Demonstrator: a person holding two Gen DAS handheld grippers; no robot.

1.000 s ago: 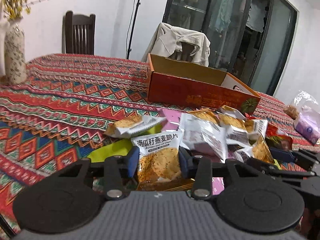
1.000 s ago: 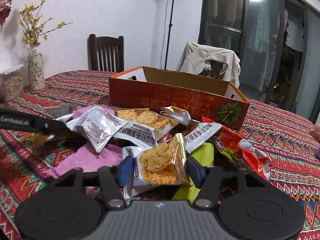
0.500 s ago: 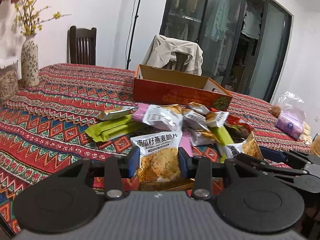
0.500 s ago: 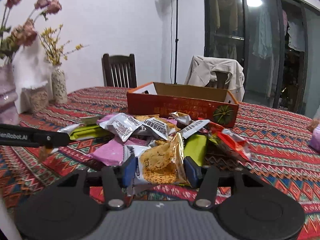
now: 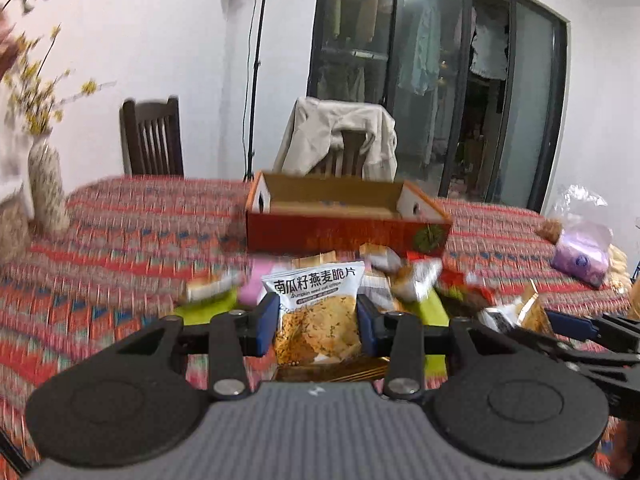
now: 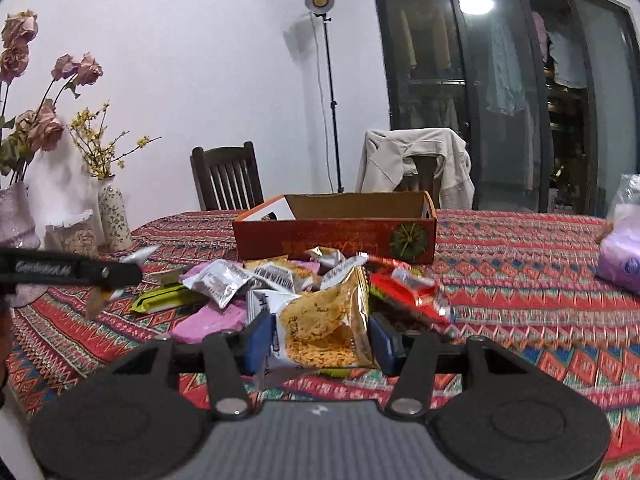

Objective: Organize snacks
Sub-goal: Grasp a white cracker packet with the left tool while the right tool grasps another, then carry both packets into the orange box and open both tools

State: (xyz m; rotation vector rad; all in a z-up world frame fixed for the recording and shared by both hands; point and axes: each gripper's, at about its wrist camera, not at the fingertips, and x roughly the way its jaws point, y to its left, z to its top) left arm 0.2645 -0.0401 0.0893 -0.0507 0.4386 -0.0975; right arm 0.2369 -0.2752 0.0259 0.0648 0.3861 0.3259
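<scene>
My left gripper [image 5: 318,326] is shut on a white packet of oat crisps [image 5: 316,308], held above the table in the left wrist view. In the right wrist view, my right gripper [image 6: 318,338] is shut on a second crisp packet [image 6: 324,322] with a gold edge. A pile of snack packets [image 6: 280,276] lies on the patterned tablecloth beyond both grippers. Behind the pile stands an open orange cardboard box [image 6: 334,236]; the same cardboard box [image 5: 344,232] shows in the left wrist view. The other gripper appears at the right edge [image 5: 580,330] and at the left edge [image 6: 72,270].
Vases with flowers [image 6: 112,216] and a jar [image 6: 74,236] stand at the table's left. A purple plastic bag [image 6: 624,252] lies at the right. Two chairs [image 6: 228,176], one draped with a jacket [image 6: 416,160], stand behind the table, beside a lamp stand [image 6: 328,92].
Both grippers have lifted and drawn back from the pile, each carrying its crisp packet. The box and pile now look farther away and lower in both views.
</scene>
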